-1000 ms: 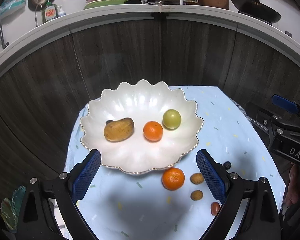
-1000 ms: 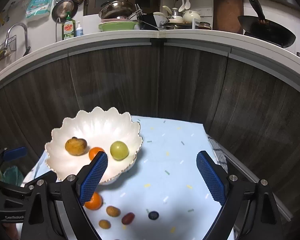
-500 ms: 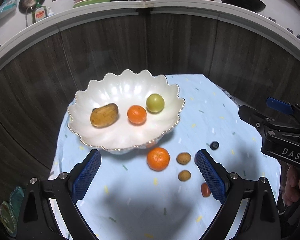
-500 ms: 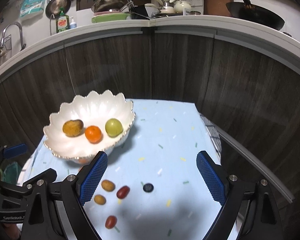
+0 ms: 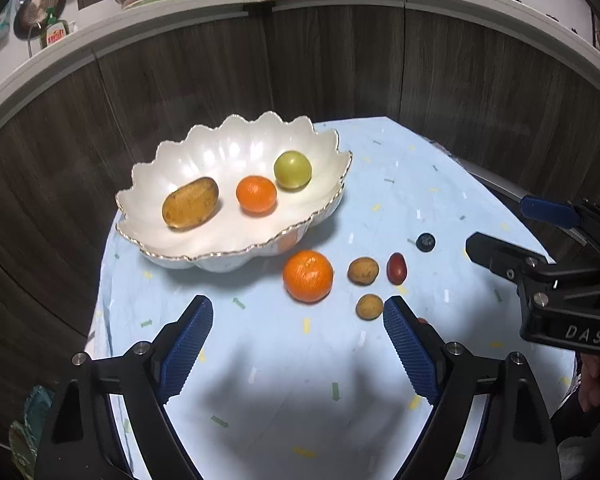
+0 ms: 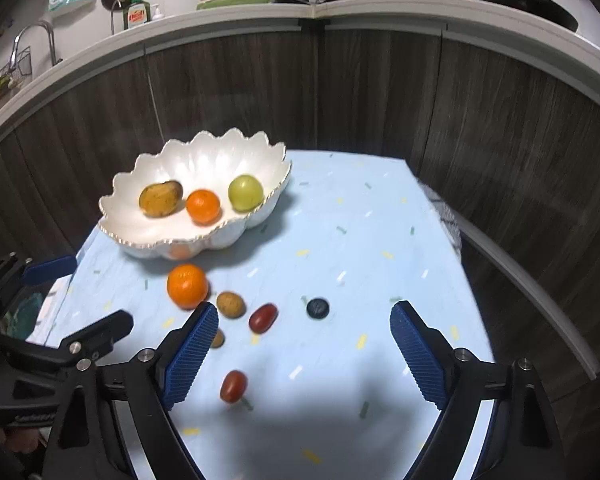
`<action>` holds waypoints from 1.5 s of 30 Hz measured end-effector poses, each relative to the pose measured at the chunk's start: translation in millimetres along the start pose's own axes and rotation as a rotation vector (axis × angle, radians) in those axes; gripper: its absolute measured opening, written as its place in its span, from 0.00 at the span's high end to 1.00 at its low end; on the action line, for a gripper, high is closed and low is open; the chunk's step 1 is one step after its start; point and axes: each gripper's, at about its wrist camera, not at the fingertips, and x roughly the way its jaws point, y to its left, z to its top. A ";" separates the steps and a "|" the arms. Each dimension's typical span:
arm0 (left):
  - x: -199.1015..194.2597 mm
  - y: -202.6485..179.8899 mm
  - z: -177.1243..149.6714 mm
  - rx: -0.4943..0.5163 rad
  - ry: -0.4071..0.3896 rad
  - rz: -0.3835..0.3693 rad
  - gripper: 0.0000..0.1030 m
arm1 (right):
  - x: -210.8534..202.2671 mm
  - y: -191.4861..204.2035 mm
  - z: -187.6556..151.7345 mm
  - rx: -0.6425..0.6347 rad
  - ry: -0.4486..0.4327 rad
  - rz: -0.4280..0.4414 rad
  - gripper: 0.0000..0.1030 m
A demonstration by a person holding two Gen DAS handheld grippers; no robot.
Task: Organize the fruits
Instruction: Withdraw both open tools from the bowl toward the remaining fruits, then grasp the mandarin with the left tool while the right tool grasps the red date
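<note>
Fruits are split between the scalloped white bowl (image 5: 228, 216) and the light blue tabletop (image 6: 380, 248) — a brown oblong fruit, a small orange and a green one already sit inside, while the large loose orange (image 5: 308, 276) lies just in front of the bowl's near rim. From the left gripper (image 5: 296, 344) it sits straight ahead between the wide-open, empty jaws — nearer than to the right gripper (image 6: 304, 354), likewise spread and empty, which faces the small red fruit (image 6: 263, 318) and blueberry (image 6: 318, 308).

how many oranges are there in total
2. One orange lies in the white bowl, between the brown fruit and the green fruit. The other orange sits on the tablecloth just in front of the bowl. None seem hidden.
</note>
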 end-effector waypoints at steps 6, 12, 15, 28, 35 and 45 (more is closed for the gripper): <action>10.4 5.5 -6.7 -0.007 0.008 0.010 0.15 | 9.9 6.8 -10.5 -0.019 0.038 0.013 0.21; 24.7 11.9 -5.4 -0.025 0.019 0.011 0.16 | 27.4 8.4 -10.2 -0.022 0.063 0.017 0.29; 31.8 12.7 -3.5 -0.029 0.023 0.006 0.16 | 35.8 8.6 -9.9 -0.023 0.075 0.024 0.31; 68.7 10.5 4.0 -0.037 0.070 -0.003 0.25 | 68.8 13.2 -8.7 -0.067 0.119 0.083 0.38; 85.7 11.1 5.7 -0.040 0.098 -0.006 0.29 | 85.6 14.3 -8.5 -0.071 0.156 0.105 0.44; 102.1 6.8 7.4 -0.038 0.126 -0.024 0.34 | 105.9 13.6 -12.9 -0.060 0.206 0.137 0.48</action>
